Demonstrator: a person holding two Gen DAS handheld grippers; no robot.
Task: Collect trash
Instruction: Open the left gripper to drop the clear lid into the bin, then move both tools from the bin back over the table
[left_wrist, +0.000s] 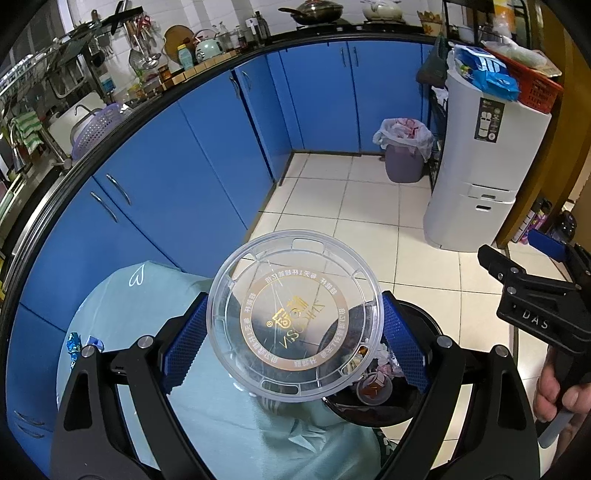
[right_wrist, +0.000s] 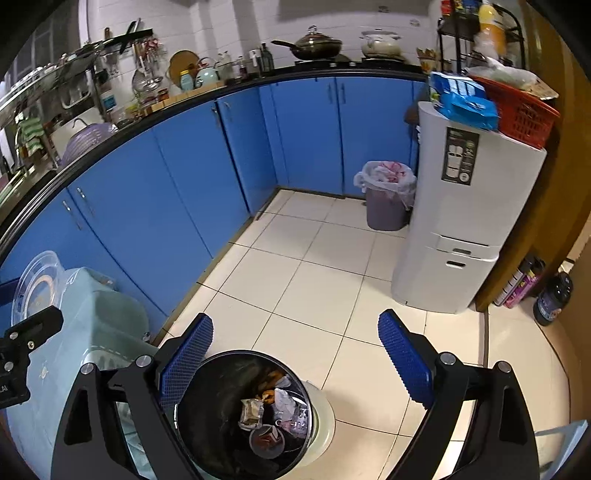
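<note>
Left gripper (left_wrist: 291, 339) clamps clear lid (left_wrist: 293, 314) above the black bin (right_wrist: 245, 413); right gripper (right_wrist: 295, 354) gapes; sauce cup (right_wrist: 266, 439), seemingly, inside.

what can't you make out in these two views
- Trash bin contents, left wrist view: mostly hidden behind the clear lid held in the left claw.
- Lid in right wrist view: its print is too small to read.
- Right claw: open; its handle is cut off by the bottom edge.

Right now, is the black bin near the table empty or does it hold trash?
It holds trash: wrappers and a small sauce cup lie inside the black bin.
</note>
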